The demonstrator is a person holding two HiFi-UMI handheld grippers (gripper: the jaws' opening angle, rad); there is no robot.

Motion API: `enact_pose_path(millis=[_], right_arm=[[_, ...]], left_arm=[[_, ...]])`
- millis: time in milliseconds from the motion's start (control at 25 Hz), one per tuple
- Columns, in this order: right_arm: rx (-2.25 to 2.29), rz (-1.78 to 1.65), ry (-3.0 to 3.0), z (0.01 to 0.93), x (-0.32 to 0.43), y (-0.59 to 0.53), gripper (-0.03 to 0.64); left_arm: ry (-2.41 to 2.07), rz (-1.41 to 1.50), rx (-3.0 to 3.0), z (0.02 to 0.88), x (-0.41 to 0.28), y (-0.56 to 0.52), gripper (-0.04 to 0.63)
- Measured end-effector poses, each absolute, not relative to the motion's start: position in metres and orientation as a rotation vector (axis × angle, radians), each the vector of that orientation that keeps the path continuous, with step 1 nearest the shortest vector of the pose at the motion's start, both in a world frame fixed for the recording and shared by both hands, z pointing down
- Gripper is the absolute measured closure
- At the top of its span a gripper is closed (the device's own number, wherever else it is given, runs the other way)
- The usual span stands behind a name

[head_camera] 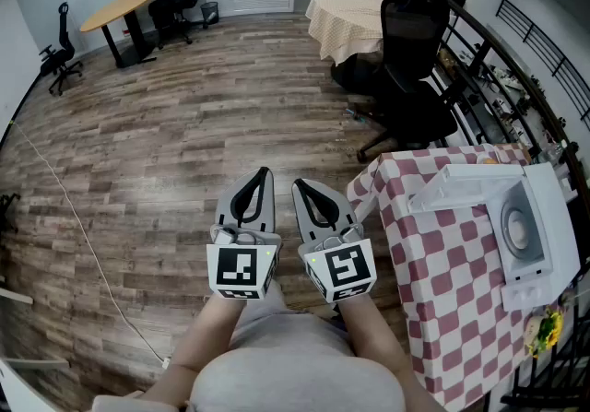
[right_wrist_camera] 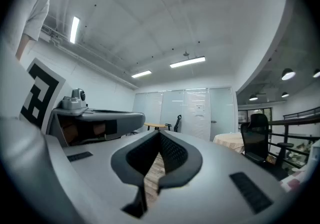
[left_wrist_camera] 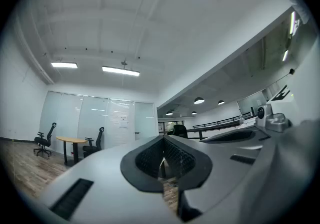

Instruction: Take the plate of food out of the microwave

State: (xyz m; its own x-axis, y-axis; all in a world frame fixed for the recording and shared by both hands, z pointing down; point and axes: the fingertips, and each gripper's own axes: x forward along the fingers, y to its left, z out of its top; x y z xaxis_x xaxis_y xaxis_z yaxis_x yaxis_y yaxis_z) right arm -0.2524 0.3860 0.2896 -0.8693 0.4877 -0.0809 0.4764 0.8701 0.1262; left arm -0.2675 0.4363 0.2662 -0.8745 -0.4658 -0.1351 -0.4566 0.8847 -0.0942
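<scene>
Both the left gripper [head_camera: 265,173] and right gripper [head_camera: 298,185] are pressed together, empty, well apart from the microwave [head_camera: 544,244] on the bench [head_camera: 442,272]; everything remains undone.

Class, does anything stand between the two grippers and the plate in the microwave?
No closed door: the microwave door seems swung open toward the grippers, and what looks like the plate shows inside. The left gripper and right gripper, both shut, point away into the room.
</scene>
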Motion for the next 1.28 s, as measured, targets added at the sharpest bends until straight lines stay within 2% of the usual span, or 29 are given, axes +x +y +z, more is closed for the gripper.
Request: enact_pose_path(millis=[480,1280], right_arm=[[0.805,0.191,2.880,0.285,-0.242,0.385,0.594],[0.655,0.193,2.971,0.302,-0.210,0.308,0.594]], left_arm=[[2.916,-0.095,-0.710,0.270,-0.264,0.425,0.592],[2.889,-0.012,-0.850,0.285,-0.241,0.350,0.592]])
